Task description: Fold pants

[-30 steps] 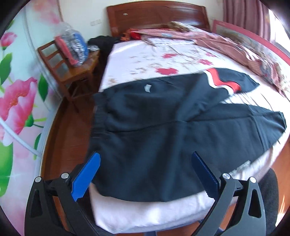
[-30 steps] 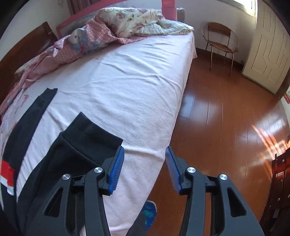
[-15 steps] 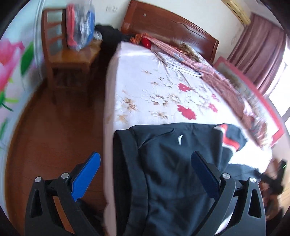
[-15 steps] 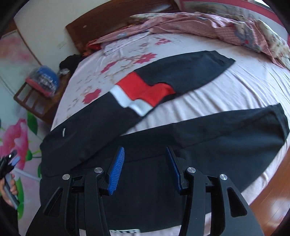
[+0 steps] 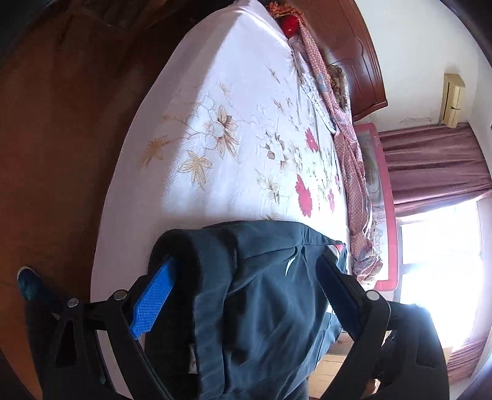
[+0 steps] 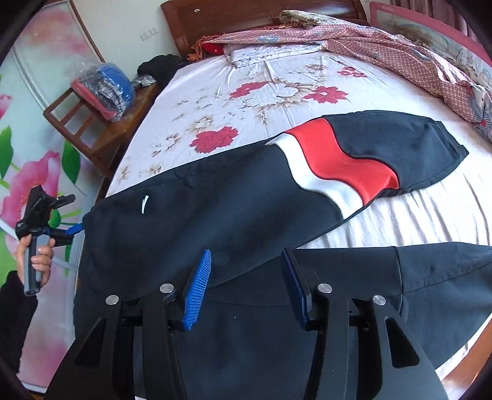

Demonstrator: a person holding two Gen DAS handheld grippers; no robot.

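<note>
Through my left wrist view, my left tongs (image 5: 243,295) stand wide, their jaws just closing a little around the waistband of the dark pants (image 5: 270,295), pads not pressing. The pants lie on the flowered bed (image 5: 215,123).

Through my right wrist view, my right tongs (image 6: 246,283) hover half open and empty above the pants (image 6: 215,209), spread with both legs apart.

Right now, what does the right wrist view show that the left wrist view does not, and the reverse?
Only the right wrist view shows the red and white band on one leg, the wooden chair and a hand holding the left gripper at the waistband. Only the left wrist view shows the curtain and bright window. Both show the dark pants spread on the floral sheet, and the headboard.
</note>
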